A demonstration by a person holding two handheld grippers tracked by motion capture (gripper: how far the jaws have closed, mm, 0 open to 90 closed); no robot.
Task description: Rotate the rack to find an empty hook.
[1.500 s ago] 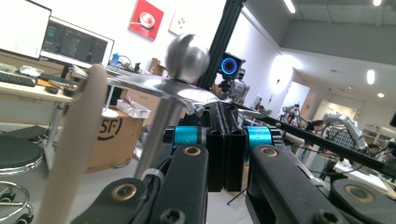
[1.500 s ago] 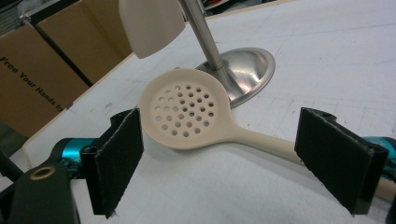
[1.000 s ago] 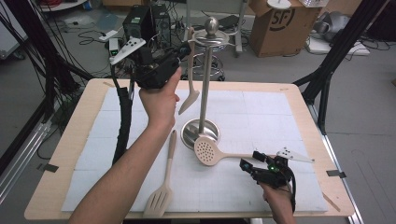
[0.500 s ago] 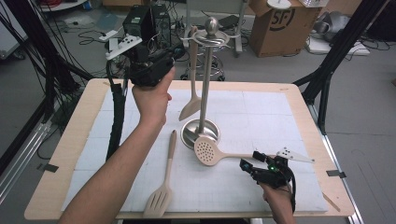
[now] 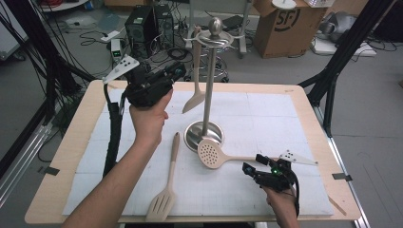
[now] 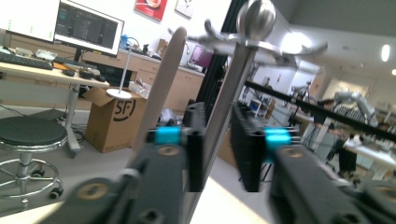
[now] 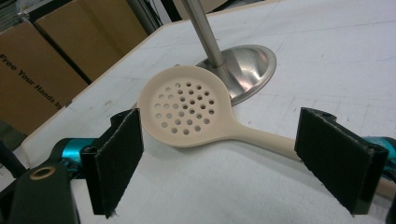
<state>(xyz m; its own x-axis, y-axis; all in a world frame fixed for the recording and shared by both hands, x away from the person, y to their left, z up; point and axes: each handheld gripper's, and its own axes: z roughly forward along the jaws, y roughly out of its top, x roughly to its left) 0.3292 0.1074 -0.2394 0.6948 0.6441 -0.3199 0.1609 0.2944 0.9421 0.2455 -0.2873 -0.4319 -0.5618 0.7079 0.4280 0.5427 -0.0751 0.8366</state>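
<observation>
In the upper left of the high view, the left gripper [image 5: 171, 72] is raised above the table's far edge, level with the beige spoon [image 5: 195, 85] that hangs from the steel utensil stand [image 5: 209, 85]. In the left gripper view its jaws are parted a little; the stand's pole rises through the gap between them and the spoon's handle [image 6: 161, 88] runs up just left of the left jaw. Whether either pad touches the handle or pole cannot be told.

At the lower right, the right gripper [image 5: 252, 166] lies low over the white mat [image 5: 285, 114]. In its own view the jaws are spread wide, with the perforated skimmer [image 7: 187, 112] lying flat between them, its bowl against the stand's base and its handle running toward the right jaw without clear contact.

A slotted spatula [image 5: 166, 190] lies on the mat at lower centre.
</observation>
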